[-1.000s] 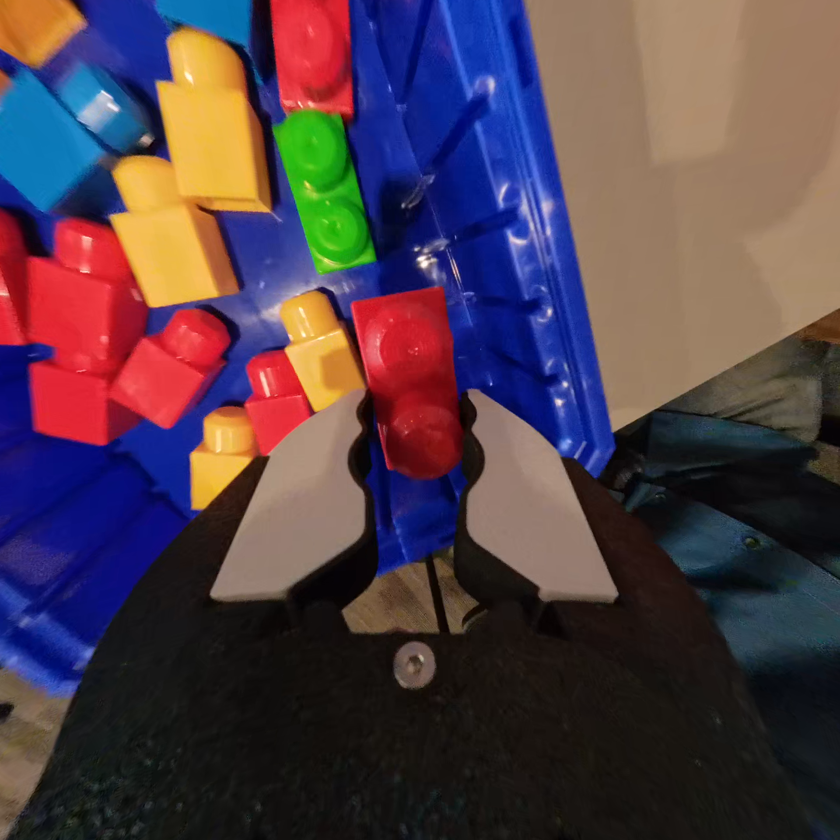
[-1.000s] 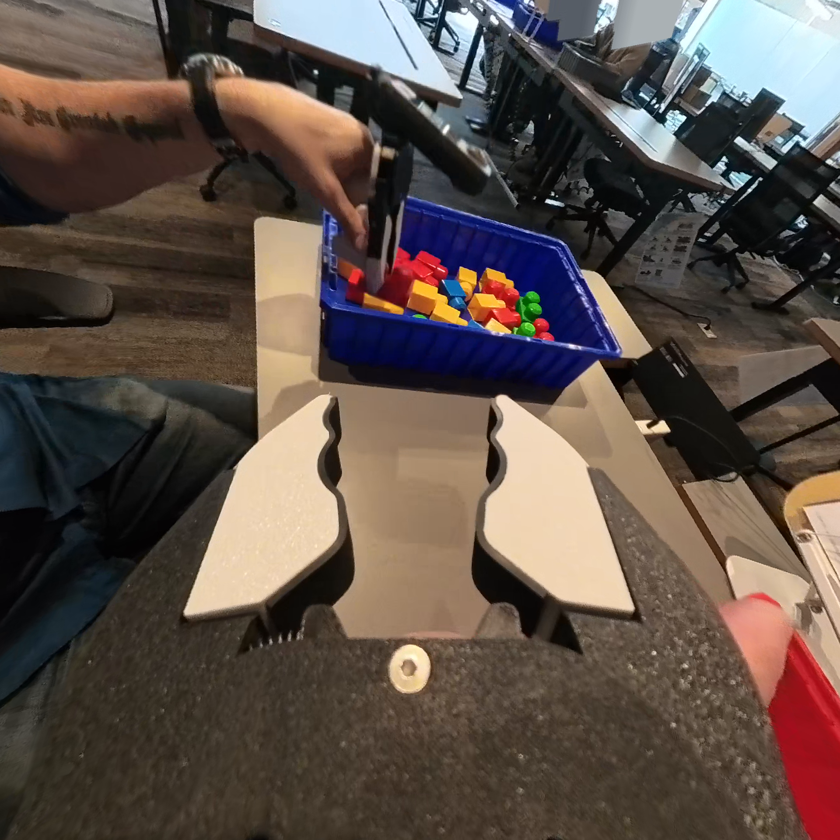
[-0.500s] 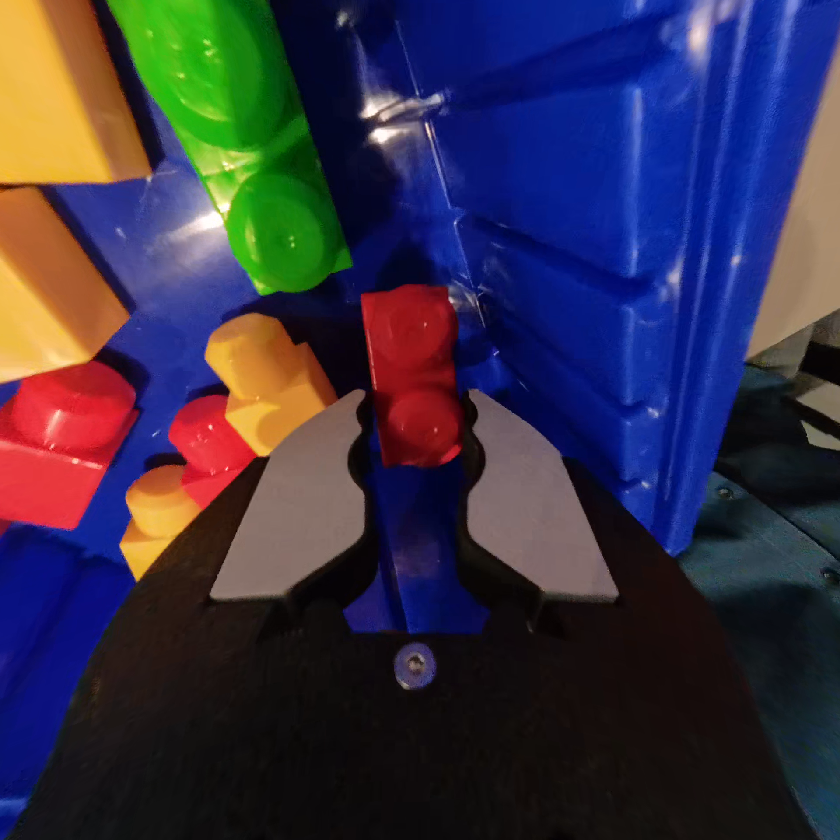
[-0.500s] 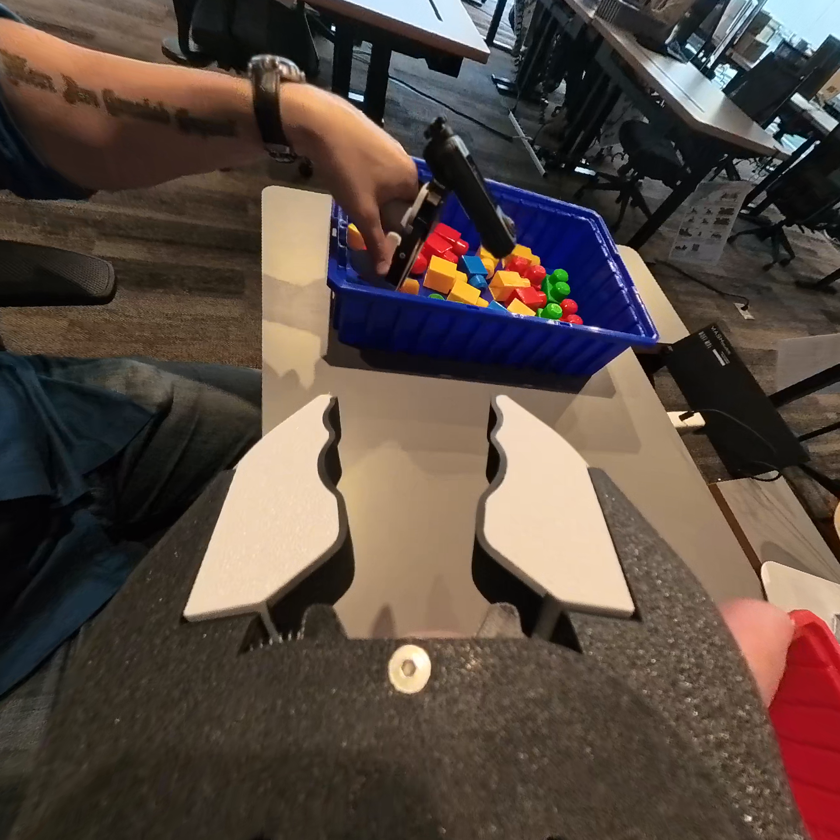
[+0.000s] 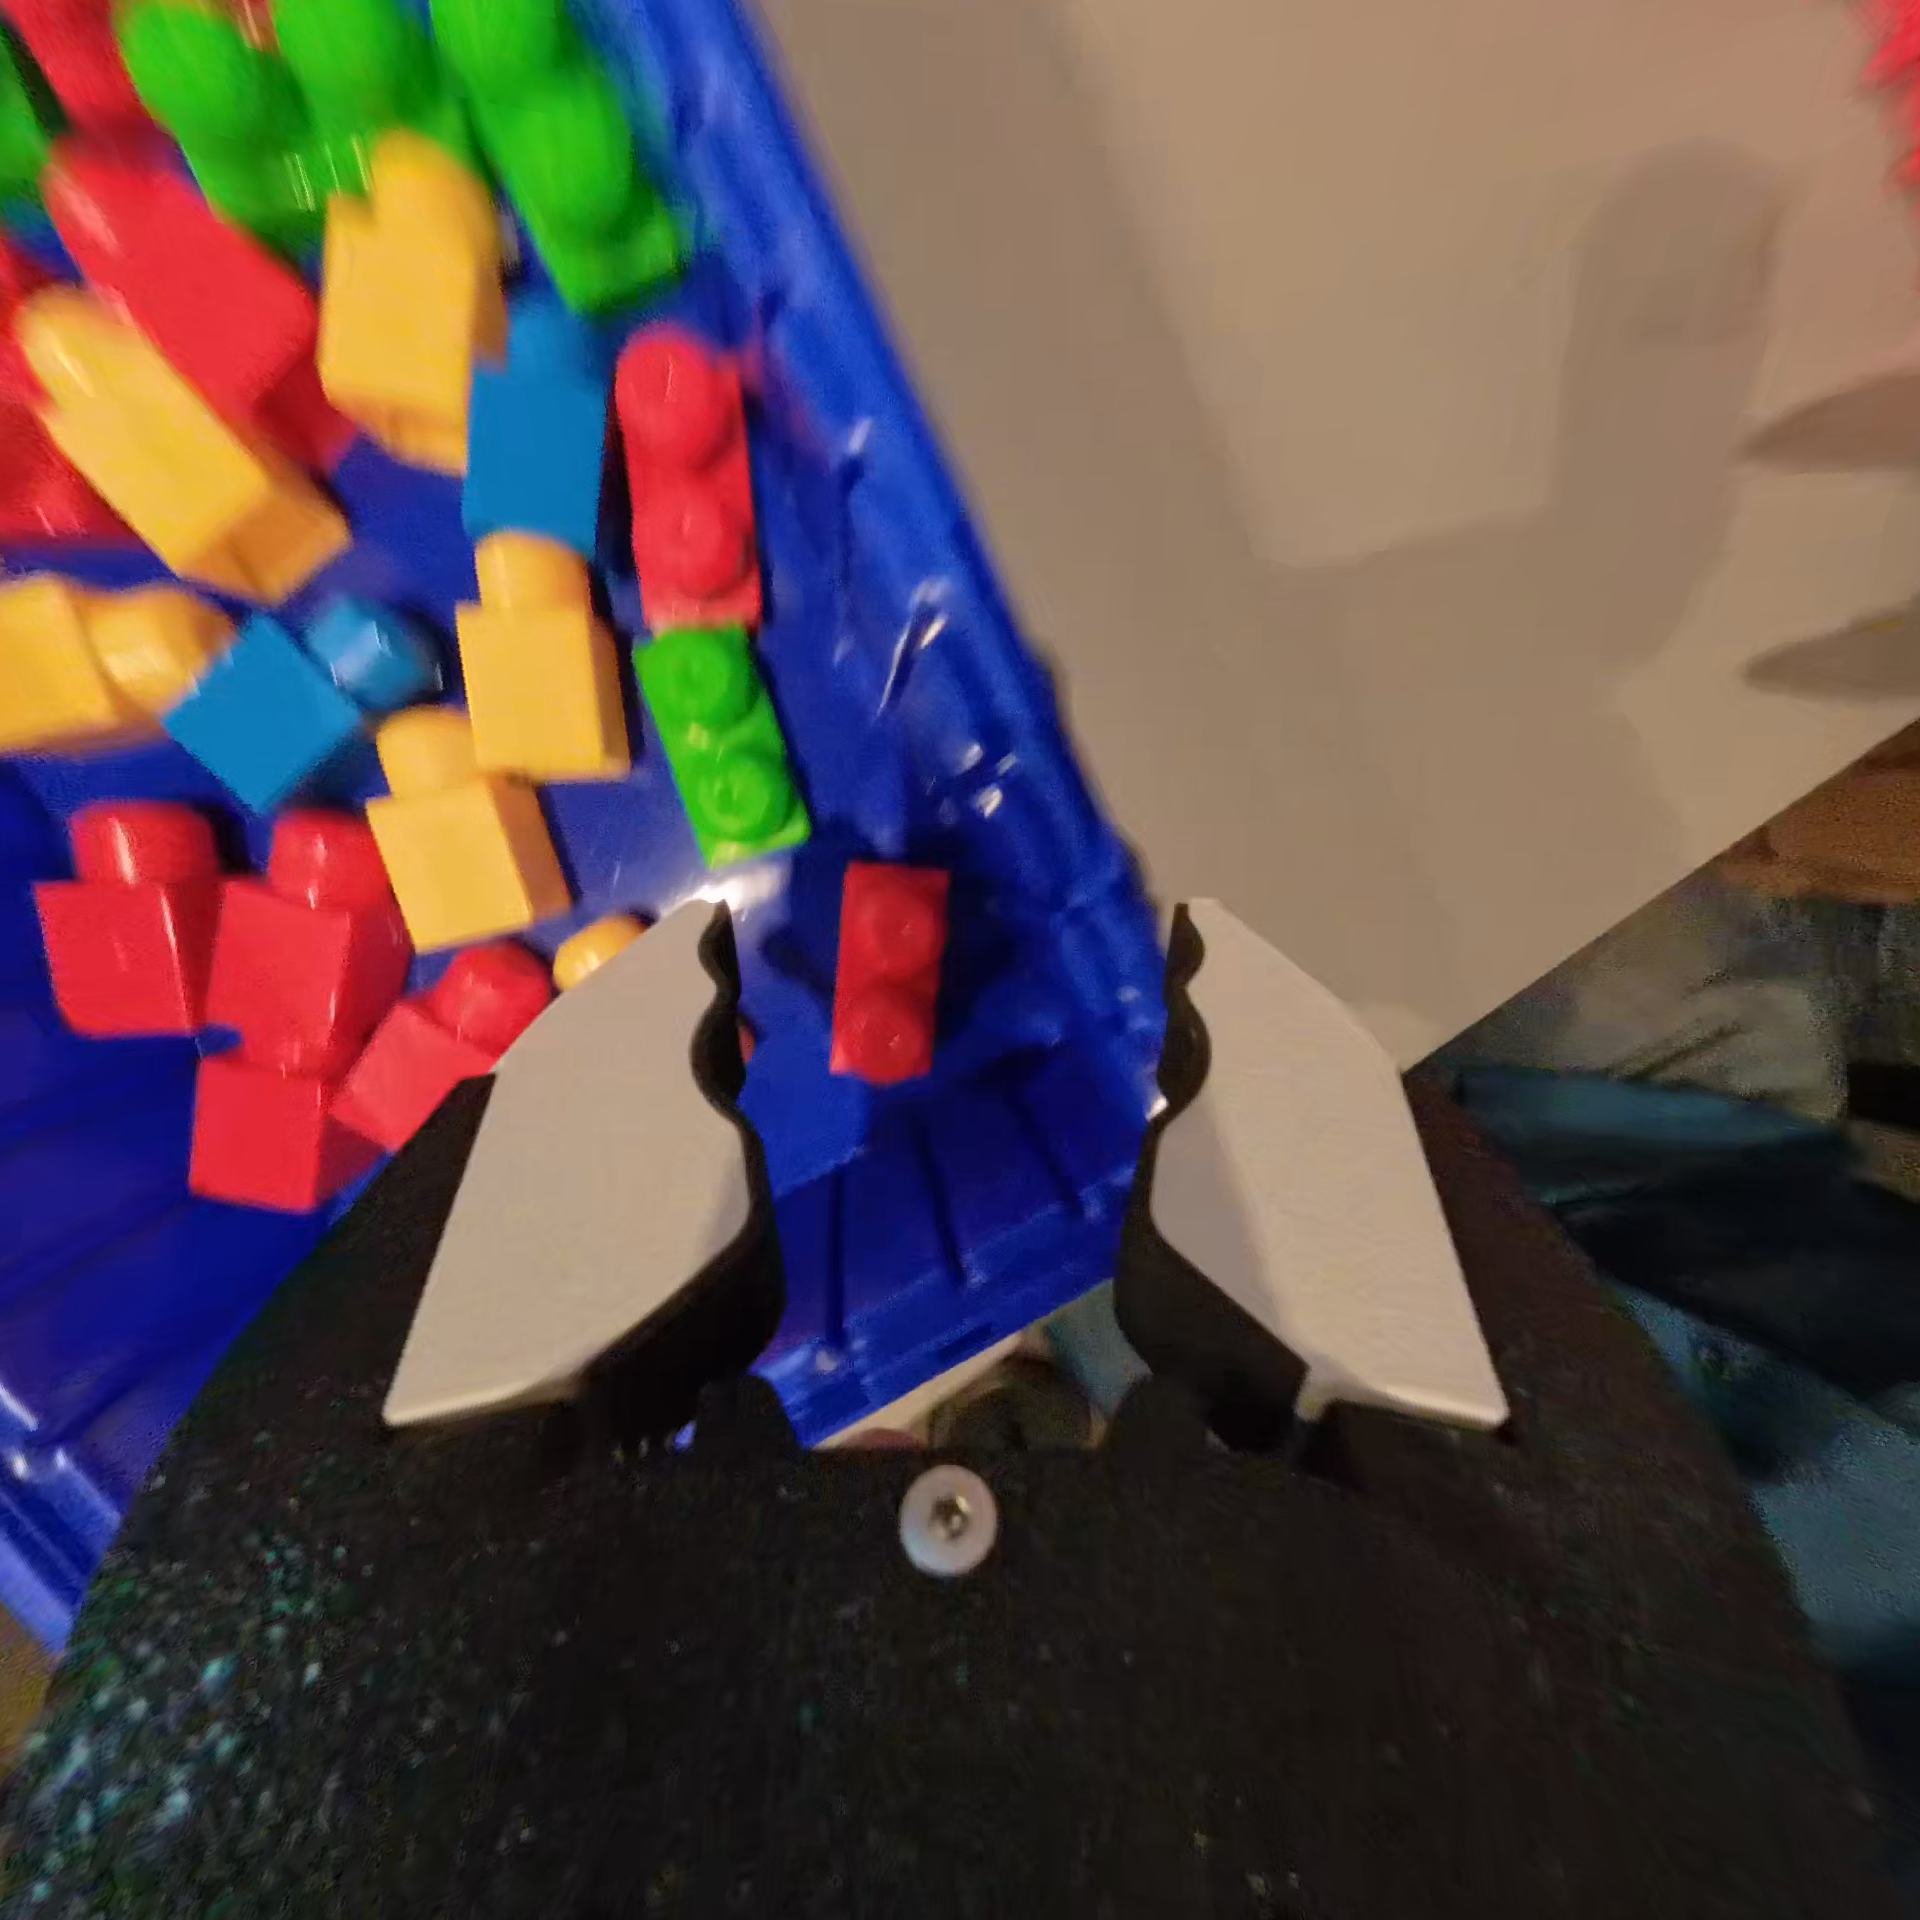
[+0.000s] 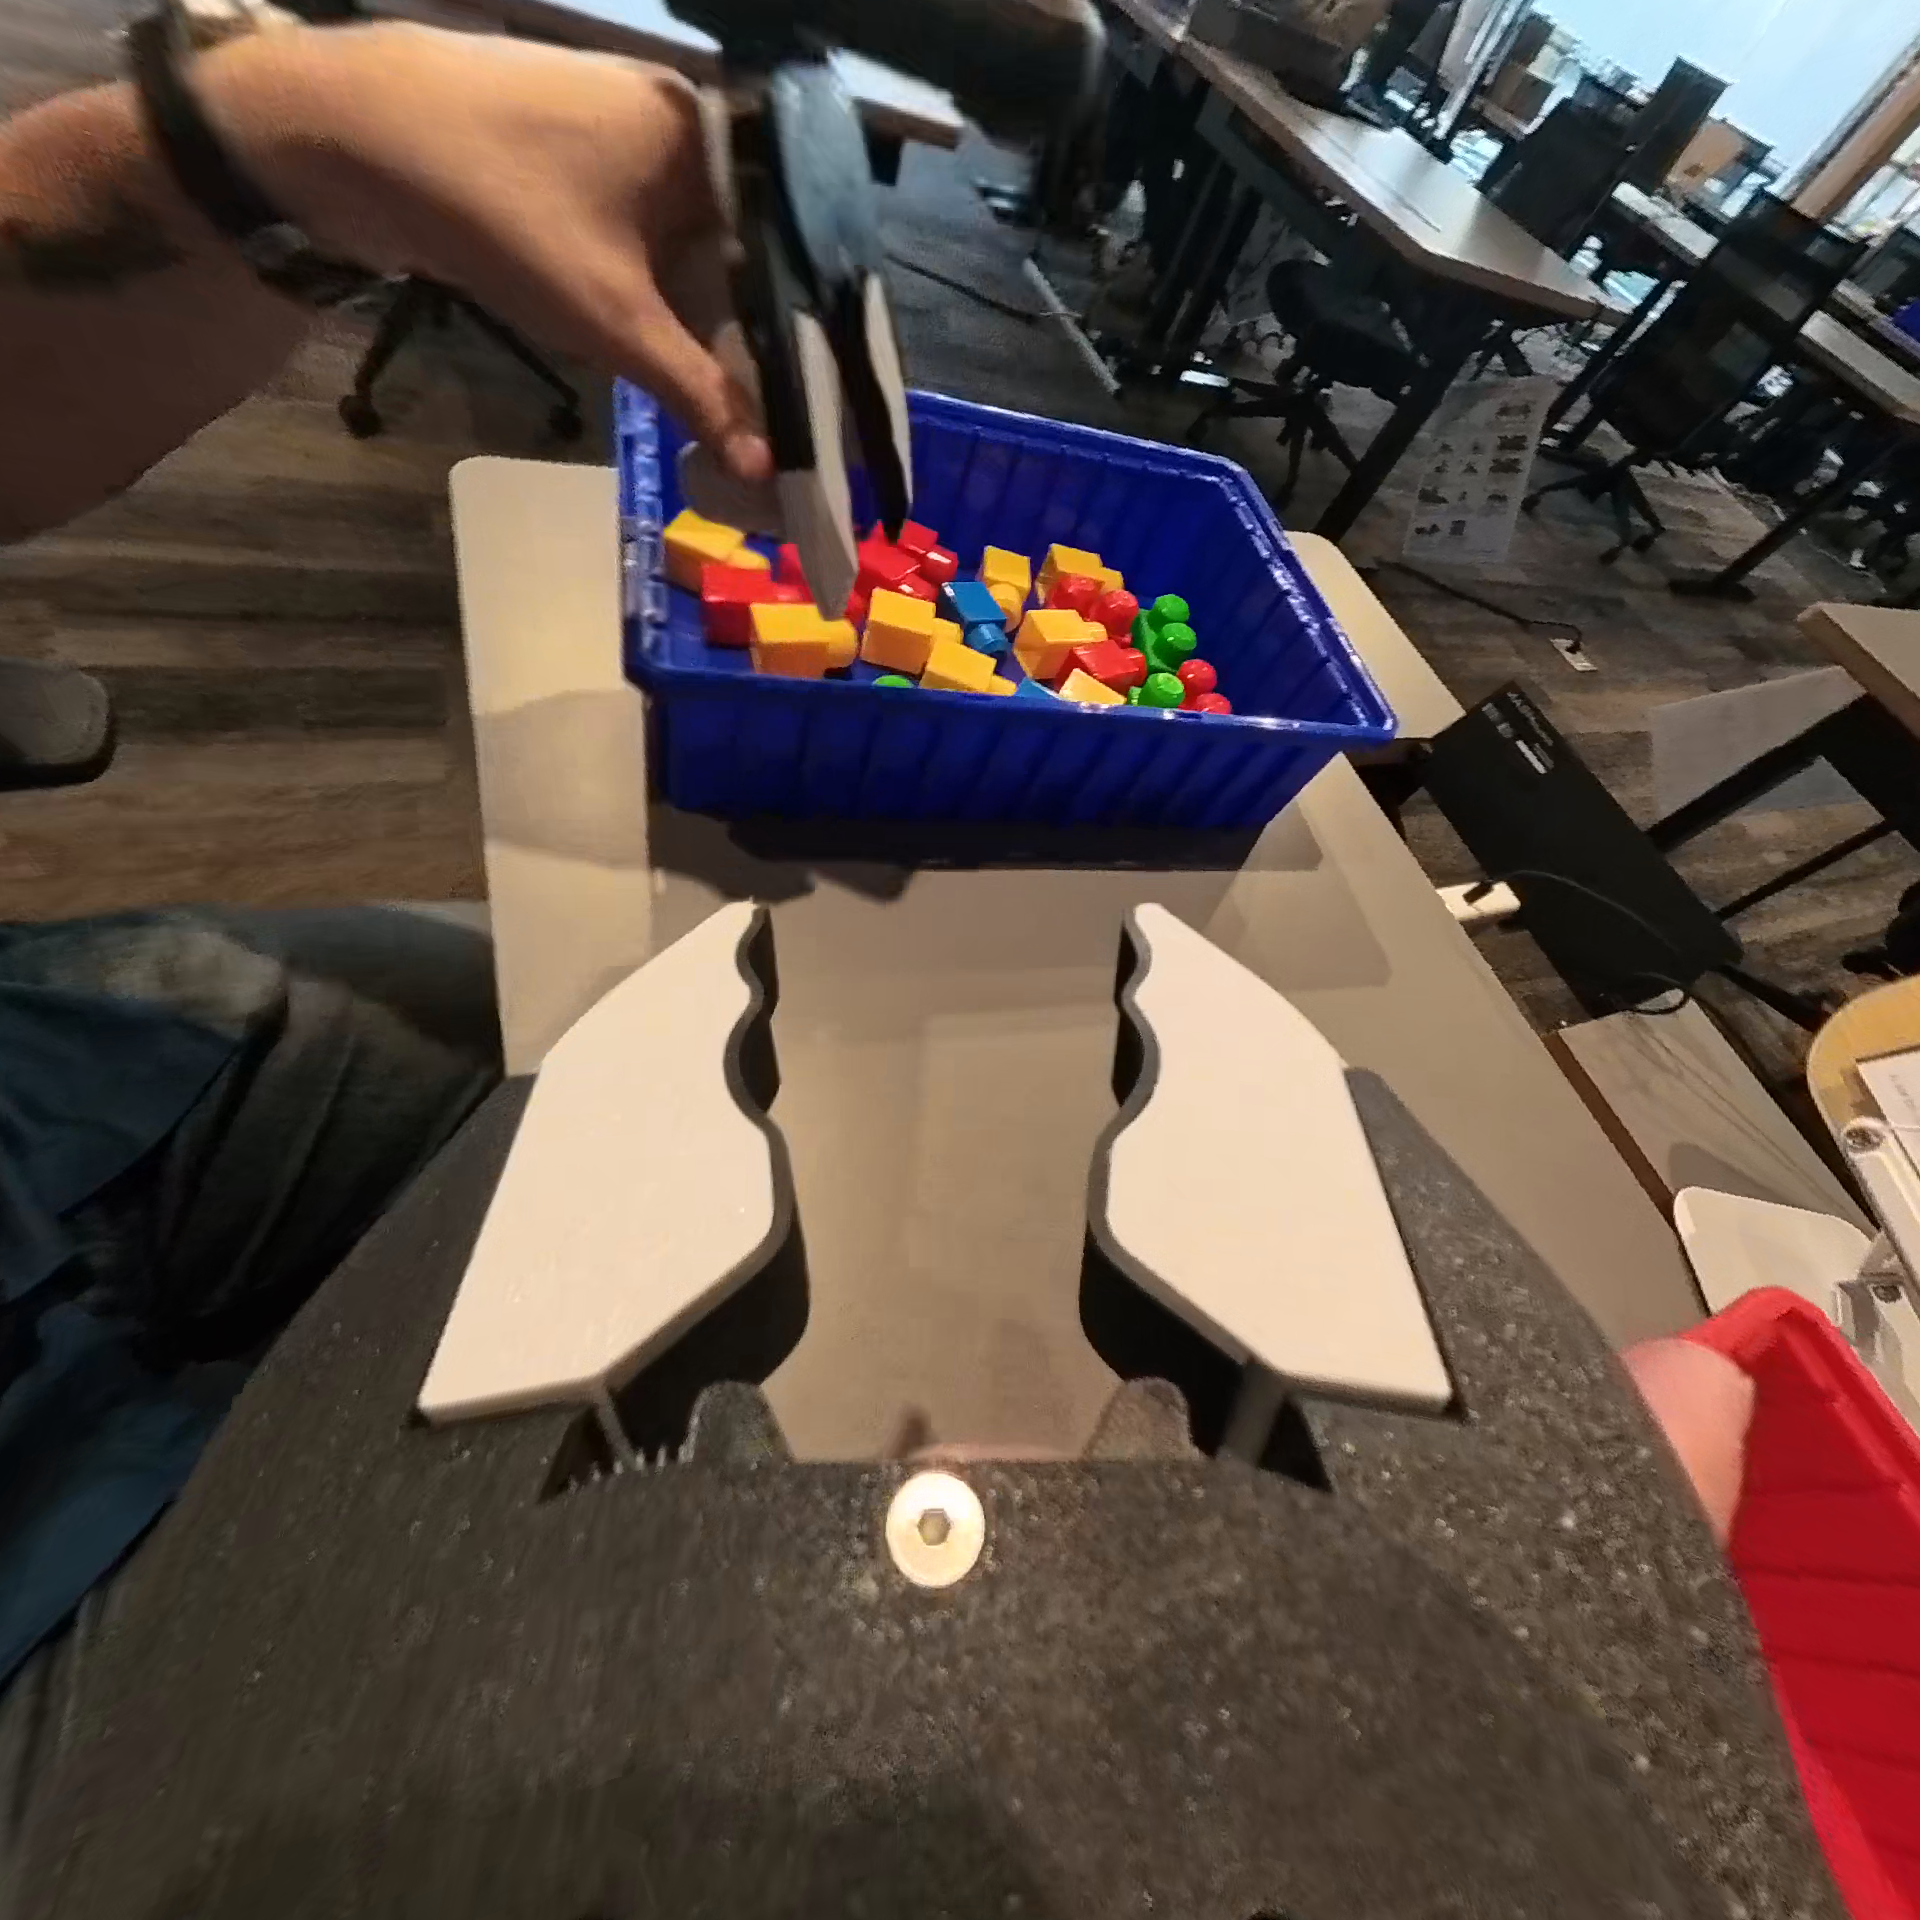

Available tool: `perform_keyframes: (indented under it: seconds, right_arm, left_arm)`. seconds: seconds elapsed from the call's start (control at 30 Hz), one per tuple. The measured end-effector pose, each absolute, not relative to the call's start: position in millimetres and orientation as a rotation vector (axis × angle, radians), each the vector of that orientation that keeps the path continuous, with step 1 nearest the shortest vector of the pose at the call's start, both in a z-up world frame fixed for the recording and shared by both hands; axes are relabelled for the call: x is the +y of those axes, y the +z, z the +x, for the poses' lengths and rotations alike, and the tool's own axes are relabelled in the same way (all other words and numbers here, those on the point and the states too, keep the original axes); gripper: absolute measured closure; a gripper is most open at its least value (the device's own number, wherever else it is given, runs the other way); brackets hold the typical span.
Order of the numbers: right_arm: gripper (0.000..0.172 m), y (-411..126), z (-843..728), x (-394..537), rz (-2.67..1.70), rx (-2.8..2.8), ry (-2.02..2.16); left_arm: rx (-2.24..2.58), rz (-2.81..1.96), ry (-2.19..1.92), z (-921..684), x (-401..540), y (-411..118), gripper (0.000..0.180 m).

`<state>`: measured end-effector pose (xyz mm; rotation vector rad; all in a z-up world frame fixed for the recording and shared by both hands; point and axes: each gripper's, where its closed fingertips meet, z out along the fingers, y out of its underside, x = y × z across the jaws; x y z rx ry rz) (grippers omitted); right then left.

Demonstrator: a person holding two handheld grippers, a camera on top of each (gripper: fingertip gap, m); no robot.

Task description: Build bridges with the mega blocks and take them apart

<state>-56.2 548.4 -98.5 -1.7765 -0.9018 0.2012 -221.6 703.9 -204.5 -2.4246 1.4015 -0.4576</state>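
In the left wrist view my left gripper (image 5: 951,971) is open above the near corner of the blue bin (image 5: 997,727). A red two-stud block (image 5: 888,971) lies on the bin floor between the pads, clear of both. Red, yellow, green and blue blocks (image 5: 447,644) fill the bin. In the right wrist view my right gripper (image 6: 945,977) is open and empty over the white table (image 6: 935,1091), in front of the blue bin (image 6: 966,758). The left gripper (image 6: 847,457), held by a hand, hangs open over the bin's left part.
The bin holds several loose blocks (image 6: 935,634). A red object (image 6: 1829,1558) is at the right edge by a finger. A person's legs (image 6: 156,1143) are left of the table. Desks and chairs (image 6: 1455,208) stand behind.
My left gripper held the red two-stud block, lowered it into the bin corner, then opened and pulled back up, leaving the block on the bin floor. The right gripper stayed open over the table.
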Motion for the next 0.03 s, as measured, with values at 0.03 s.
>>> perform_keyframes:
  seconds: [0.03]
  right_arm:
    - [0.109,-99.6,-55.6,555.0,-1.779,-0.869,0.192]
  left_arm:
    - [1.39,-2.33,-0.516,-209.5,698.6,-188.7,0.103]
